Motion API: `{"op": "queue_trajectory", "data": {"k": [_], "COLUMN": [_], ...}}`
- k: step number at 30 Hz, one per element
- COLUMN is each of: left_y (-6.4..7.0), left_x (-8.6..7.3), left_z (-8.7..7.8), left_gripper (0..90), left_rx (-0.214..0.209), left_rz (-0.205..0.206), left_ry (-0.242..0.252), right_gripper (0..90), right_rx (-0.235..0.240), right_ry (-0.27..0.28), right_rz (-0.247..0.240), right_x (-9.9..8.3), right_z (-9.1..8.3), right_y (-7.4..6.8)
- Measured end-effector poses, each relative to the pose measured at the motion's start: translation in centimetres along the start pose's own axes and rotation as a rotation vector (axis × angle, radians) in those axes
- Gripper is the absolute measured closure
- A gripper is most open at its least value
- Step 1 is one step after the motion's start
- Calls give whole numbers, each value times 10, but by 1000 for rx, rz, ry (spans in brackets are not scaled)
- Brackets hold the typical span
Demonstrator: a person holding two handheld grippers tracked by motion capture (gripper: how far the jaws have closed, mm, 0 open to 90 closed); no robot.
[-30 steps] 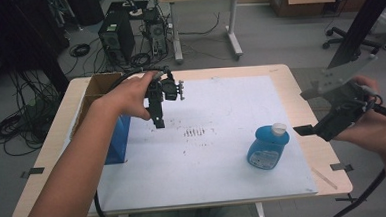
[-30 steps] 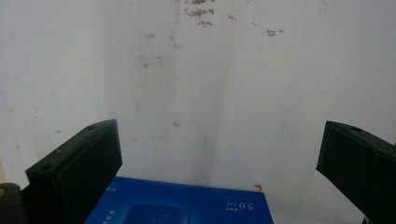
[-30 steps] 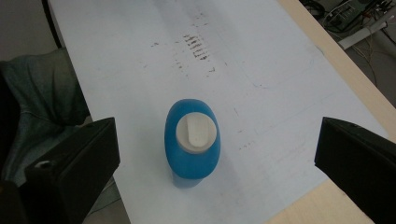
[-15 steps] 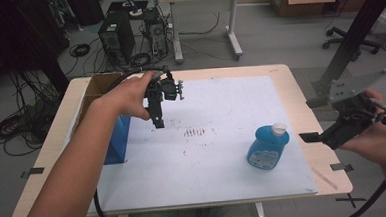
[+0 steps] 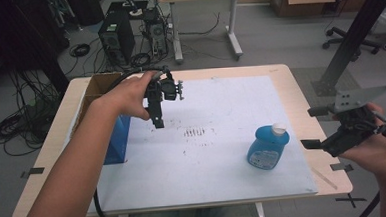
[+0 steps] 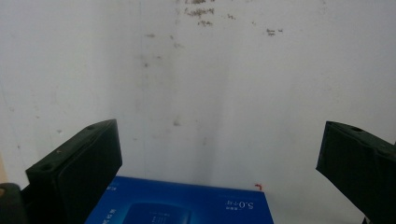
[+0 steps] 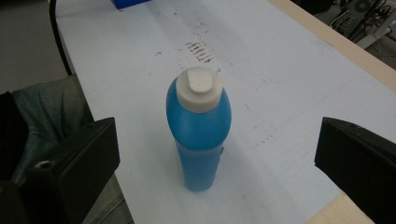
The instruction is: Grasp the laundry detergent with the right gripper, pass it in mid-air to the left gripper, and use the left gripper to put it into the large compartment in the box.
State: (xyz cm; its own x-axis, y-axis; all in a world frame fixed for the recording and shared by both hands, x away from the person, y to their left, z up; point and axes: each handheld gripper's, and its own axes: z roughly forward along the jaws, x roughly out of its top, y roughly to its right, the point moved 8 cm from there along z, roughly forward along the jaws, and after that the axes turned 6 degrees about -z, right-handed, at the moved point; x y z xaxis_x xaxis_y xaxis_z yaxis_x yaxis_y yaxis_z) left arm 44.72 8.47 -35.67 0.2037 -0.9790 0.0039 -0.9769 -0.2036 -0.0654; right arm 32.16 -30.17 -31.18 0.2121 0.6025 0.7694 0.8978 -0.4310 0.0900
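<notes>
A blue bottle (image 5: 268, 145) with a white flip cap stands upright on the white mat (image 5: 221, 112), right of centre. My right gripper (image 5: 313, 127) hovers open just to its right, at the table's right edge. In the right gripper view the bottle (image 7: 201, 135) stands between and beyond the wide-apart jaws of that gripper (image 7: 215, 158), untouched. My left gripper (image 5: 157, 121) points down over the mat's left part. It is open (image 6: 217, 158) and empty, and a blue box (image 6: 177, 205) lies under it. That blue box (image 5: 116, 140) lies on the mat's left edge.
An open cardboard box (image 5: 97, 86) sits at the table's back left corner. Dark scuff marks (image 5: 197, 133) dot the mat's middle. The wooden table edge (image 5: 306, 102) runs along the right. Computer towers (image 5: 117, 40) and cables stand on the floor behind the table.
My right gripper has drifted a little to the right and toward the near edge, away from the bottle. The left gripper has stayed where it was.
</notes>
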Motion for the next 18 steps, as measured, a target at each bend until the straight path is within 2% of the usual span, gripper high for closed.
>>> {"op": "queue_trajectory", "data": {"k": [18], "left_y": [1], "left_x": [1], "left_z": [-1], "left_gripper": [2], "left_rx": [3], "left_rz": [6], "left_ry": [1], "right_gripper": [0], "right_rx": [24], "right_ry": [80], "right_rz": [49], "right_x": [-30], "right_z": [19], "right_y": [-2]}}
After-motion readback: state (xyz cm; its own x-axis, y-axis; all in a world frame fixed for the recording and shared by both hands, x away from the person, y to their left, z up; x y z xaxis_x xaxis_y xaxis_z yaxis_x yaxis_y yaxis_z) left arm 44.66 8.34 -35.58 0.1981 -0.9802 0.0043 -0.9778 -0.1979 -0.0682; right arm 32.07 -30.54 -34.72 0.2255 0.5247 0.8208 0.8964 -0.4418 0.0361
